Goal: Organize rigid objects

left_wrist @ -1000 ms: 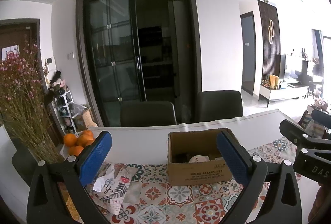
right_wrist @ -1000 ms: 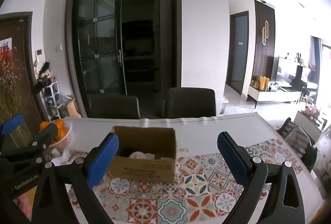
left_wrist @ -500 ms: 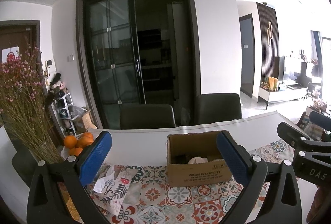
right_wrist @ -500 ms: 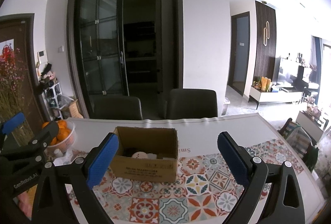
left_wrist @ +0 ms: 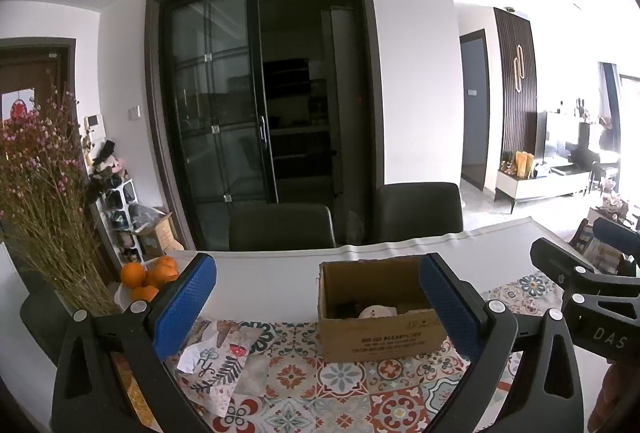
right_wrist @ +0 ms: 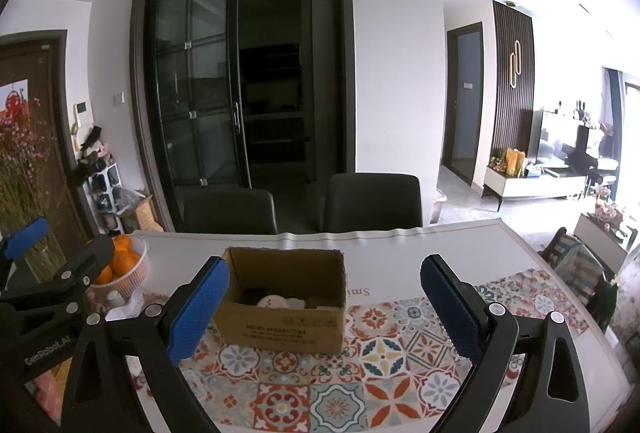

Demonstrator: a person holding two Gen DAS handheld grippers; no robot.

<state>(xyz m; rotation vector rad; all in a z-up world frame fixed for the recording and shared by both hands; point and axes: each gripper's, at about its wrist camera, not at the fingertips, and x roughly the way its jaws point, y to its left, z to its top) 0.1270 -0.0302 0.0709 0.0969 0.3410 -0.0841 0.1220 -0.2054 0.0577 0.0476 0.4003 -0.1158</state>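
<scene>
An open cardboard box (left_wrist: 376,313) (right_wrist: 288,303) stands on the patterned tablecloth, holding a pale round item (left_wrist: 376,312) (right_wrist: 270,301) and dark items I cannot make out. My left gripper (left_wrist: 316,307) is open, held above the table short of the box, with nothing between its blue pads. My right gripper (right_wrist: 324,307) is also open and empty, hovering in front of the box. In the left wrist view the right gripper's black frame shows at the right edge; in the right wrist view the left gripper's frame shows at the left edge.
A white bowl of oranges (left_wrist: 146,279) (right_wrist: 120,267) and dried pink flowers (left_wrist: 44,201) stand at the table's left. A crumpled patterned wrapper (left_wrist: 218,363) lies left of the box. Two dark chairs (left_wrist: 418,211) (right_wrist: 374,203) line the far edge before glass doors.
Both views have tilted slightly upward, so the box and table sit a little lower in frame. Both grippers stay open and empty.
</scene>
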